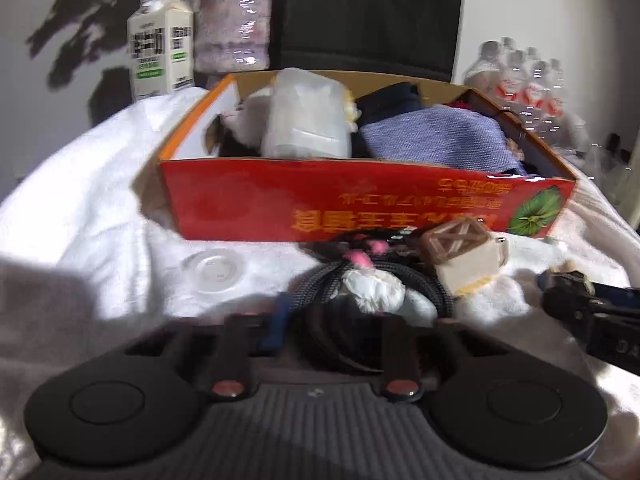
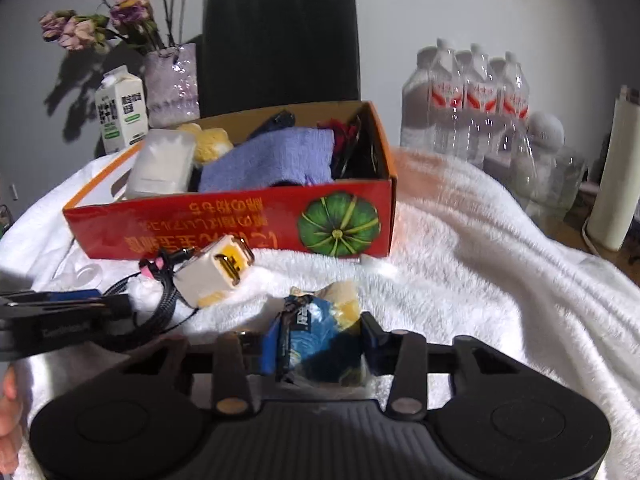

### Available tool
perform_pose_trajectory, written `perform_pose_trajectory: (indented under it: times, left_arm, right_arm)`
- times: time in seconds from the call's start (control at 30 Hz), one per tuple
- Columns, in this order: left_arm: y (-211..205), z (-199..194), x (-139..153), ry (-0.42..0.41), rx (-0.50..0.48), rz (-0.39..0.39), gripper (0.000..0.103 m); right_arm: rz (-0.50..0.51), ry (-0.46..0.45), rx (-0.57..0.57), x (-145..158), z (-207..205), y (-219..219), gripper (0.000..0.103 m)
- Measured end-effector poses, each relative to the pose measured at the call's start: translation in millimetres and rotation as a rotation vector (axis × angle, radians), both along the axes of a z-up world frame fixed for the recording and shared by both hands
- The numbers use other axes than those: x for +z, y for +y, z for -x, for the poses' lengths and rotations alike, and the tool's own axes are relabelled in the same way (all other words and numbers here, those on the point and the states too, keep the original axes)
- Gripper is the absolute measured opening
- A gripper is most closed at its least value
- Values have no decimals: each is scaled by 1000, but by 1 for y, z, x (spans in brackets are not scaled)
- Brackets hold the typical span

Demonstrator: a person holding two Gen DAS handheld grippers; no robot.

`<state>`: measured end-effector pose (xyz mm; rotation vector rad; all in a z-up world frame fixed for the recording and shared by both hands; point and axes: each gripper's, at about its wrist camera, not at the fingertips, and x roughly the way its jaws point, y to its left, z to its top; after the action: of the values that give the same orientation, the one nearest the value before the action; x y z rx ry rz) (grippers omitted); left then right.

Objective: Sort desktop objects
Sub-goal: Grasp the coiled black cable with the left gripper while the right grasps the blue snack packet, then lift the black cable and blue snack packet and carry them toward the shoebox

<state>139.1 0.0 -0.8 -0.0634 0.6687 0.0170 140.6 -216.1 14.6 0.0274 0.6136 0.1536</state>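
Observation:
A red cardboard box (image 1: 360,204) (image 2: 224,224) stands on the white towel, filled with a purple cloth (image 1: 436,140) (image 2: 272,156), a white pouch (image 1: 304,120) and other items. In front of it lie a coiled black cable (image 1: 404,280) (image 2: 160,304), a crumpled white tissue (image 1: 372,288) and a white and yellow plug adapter (image 1: 464,256) (image 2: 216,272). My left gripper (image 1: 328,316) hangs open over the cable coil and tissue. My right gripper (image 2: 320,340) is shut on a blue and yellow snack packet (image 2: 316,328), low over the towel.
A milk carton (image 1: 160,44) (image 2: 120,116), a vase of dried flowers (image 2: 172,84) and a black paper bag (image 2: 280,40) stand behind the box. Water bottles (image 2: 468,104) and a white roll (image 2: 616,168) stand at the right. A clear round lid (image 1: 212,268) lies on the towel (image 2: 480,248).

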Motion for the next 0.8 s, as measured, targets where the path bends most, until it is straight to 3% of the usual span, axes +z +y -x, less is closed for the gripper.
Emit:
perform_pose_trajectory:
  times: [0.2, 0.47, 0.8]
  left_arm:
    - [16, 18, 12, -32, 33, 78, 21]
    - [17, 71, 56, -178, 38, 70, 17]
    - [10, 152, 92, -304, 25, 45, 17]
  right_arm:
    - [-39, -74, -17, 7, 15, -7, 25]
    - [-53, -160, -8, 29, 44, -6, 23]
    - [-81, -313, 48, 77, 125, -1, 23]
